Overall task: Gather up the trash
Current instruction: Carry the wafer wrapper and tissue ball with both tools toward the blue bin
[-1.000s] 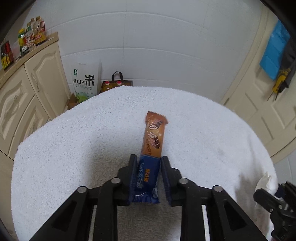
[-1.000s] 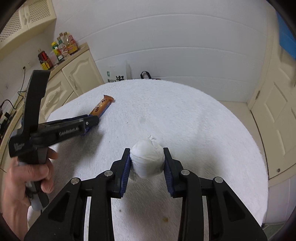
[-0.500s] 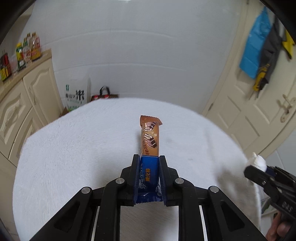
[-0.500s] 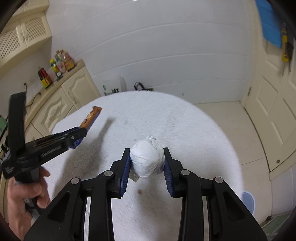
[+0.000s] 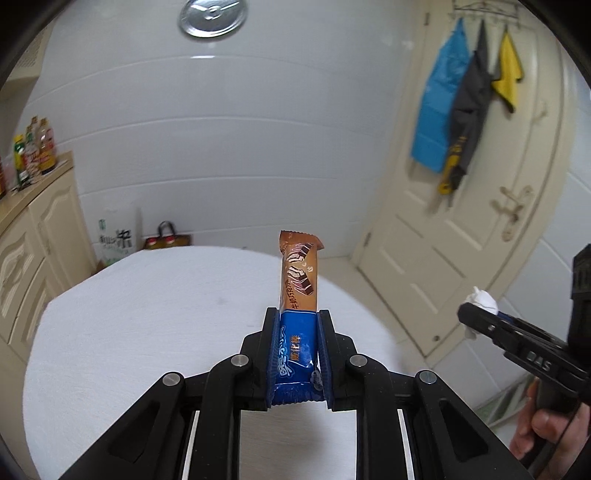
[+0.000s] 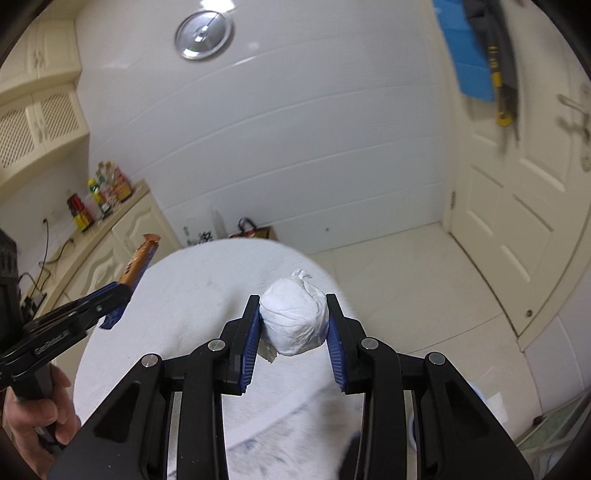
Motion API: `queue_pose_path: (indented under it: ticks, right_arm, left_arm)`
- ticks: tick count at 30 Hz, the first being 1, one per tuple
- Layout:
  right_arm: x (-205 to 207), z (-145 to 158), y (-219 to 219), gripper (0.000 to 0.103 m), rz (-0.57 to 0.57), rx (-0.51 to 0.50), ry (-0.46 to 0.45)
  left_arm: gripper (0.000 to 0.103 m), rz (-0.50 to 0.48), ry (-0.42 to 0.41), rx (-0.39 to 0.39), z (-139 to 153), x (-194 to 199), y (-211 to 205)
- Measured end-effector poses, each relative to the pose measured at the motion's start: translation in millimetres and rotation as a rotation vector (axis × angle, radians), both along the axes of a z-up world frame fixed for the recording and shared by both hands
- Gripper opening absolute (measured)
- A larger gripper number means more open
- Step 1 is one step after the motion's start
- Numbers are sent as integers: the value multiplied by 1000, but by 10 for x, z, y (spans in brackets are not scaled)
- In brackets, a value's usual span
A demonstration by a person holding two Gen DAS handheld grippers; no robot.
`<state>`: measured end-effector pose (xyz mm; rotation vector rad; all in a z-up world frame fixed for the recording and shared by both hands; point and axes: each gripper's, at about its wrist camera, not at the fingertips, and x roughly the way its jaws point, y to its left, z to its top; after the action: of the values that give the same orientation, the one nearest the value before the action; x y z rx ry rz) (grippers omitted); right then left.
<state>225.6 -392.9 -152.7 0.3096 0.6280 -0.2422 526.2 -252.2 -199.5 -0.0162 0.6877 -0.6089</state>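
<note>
Above the table, left hand-held gripper (image 5: 298, 350) clamps a wrapper (image 5: 297, 317), right hand-held gripper (image 6: 293, 325) a tissue ball (image 6: 294, 318).

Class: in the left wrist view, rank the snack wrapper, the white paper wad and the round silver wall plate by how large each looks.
1. Snack wrapper, though nearness inflates it.
2. Wall plate.
3. Paper wad, partly hidden by the right gripper.
</note>
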Motion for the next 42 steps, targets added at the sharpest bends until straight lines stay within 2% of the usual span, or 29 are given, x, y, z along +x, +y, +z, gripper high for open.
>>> queue_pose_path:
  ticks: [6,12,20,25,32,42]
  right_arm:
    - [-420,112,-356,33,-92,2,-32]
    - [-858,116,-723,33,-191,7,-38]
    - [-1440,-23,-1270,33,-324,35,-14]
    - [-1614,-233,-1593,33,-385,69,21]
    - [-1762,-708,-2062,33,-445,158,90]
    - [-1798,-1279,-2511,34,-482,267,160]
  left_arm:
    - [16,-70,-42,-17,215,-556,-131]
    - [16,-164,-28,-35,412,-942,-468]
    - [16,-284,8,-17,429,-1011,-970]
    - [16,-364,57,7,321,-1013,-1368]
    - [16,-452,159,59,35,-908,-1831]
    - [16,-540,268,213,-436,-704,-2587]
